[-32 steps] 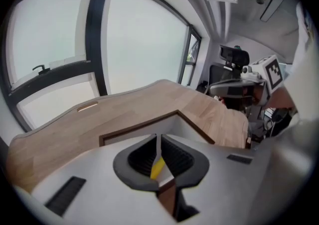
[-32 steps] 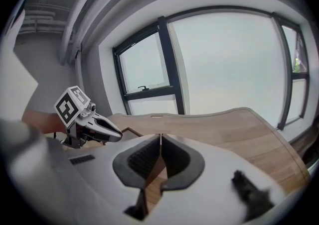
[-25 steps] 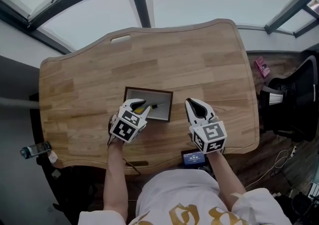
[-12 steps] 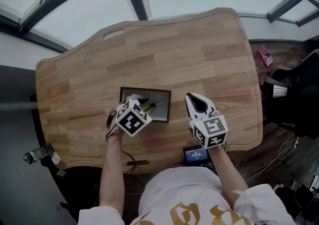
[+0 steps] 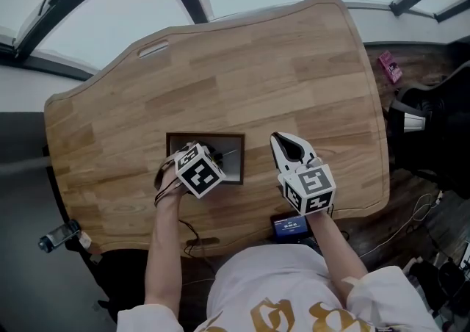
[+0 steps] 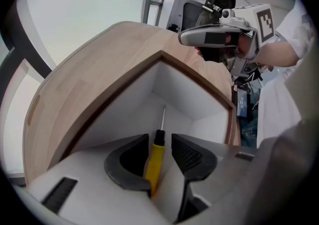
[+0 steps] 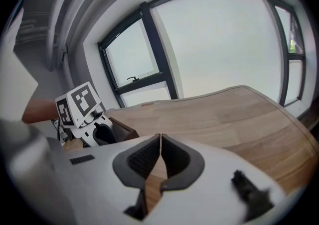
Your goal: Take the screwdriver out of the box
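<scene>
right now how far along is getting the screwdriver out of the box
Done: the left gripper reaches into the brown-rimmed white box, jaws just opened. In hand: they straddle the yellow-handled screwdriver, not yet clamped. Left: closing, lifting it out. The right gripper is shut, empty.

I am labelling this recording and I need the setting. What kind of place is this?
Probably an office or a small workroom. A wooden desk stands by large dark-framed windows. A black office chair is beside the desk, with loose cables on the floor.
</scene>
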Available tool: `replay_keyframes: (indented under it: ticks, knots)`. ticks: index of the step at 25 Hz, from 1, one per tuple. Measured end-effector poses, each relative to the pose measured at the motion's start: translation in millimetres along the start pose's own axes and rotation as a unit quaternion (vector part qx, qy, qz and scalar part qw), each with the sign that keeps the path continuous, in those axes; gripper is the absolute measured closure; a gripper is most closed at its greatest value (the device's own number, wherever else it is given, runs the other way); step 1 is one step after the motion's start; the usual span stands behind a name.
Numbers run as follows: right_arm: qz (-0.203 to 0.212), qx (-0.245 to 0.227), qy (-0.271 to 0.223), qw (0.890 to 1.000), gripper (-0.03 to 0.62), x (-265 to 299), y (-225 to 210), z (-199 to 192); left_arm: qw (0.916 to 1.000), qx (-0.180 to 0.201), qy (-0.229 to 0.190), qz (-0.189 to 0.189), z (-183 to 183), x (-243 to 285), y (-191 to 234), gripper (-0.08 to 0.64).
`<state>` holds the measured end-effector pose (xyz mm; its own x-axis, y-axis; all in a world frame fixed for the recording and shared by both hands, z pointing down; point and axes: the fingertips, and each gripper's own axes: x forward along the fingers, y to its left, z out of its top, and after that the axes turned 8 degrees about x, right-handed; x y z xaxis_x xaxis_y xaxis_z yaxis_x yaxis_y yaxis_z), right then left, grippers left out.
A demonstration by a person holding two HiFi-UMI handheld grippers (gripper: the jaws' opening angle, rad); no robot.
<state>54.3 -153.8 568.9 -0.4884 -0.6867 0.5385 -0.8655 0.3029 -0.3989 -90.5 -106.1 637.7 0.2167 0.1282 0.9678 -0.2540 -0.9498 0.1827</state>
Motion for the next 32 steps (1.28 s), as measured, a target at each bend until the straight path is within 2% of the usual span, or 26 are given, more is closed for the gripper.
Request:
replay_keyframes:
  ticks: [6, 12, 16, 23, 32]
  knots:
    - [-0.002, 0.012, 0.005, 1.000, 0.560, 5.6, -8.9, -5.2, 0.9994, -0.002, 0.033, -0.012, -1.5, 13.0, 0.1, 0.408]
    - [-0.001, 0.018, 0.009, 1.000, 0.560, 10.6, -12.7, -8.0, 0.9986, 0.002, 0.049, -0.020, -2.8, 15.9, 1.2, 0.410]
    - [0.000, 0.024, 0.012, 1.000, 0.560, 13.4, -15.7, -9.7, 0.9977, 0.007, 0.067, -0.009, -2.3, 17.2, 2.2, 0.417]
    - [0.001, 0.025, 0.013, 1.000, 0.560, 13.3, -18.0, -11.4, 0.9911, 0.042, 0.125, 0.016, -4.0, 20.8, 5.2, 0.451]
    - [-0.005, 0.026, 0.012, 1.000, 0.560, 6.6, -20.1, -14.5, 0.9929, 0.028, 0.115, 0.014, -3.9, 20.9, 7.5, 0.468]
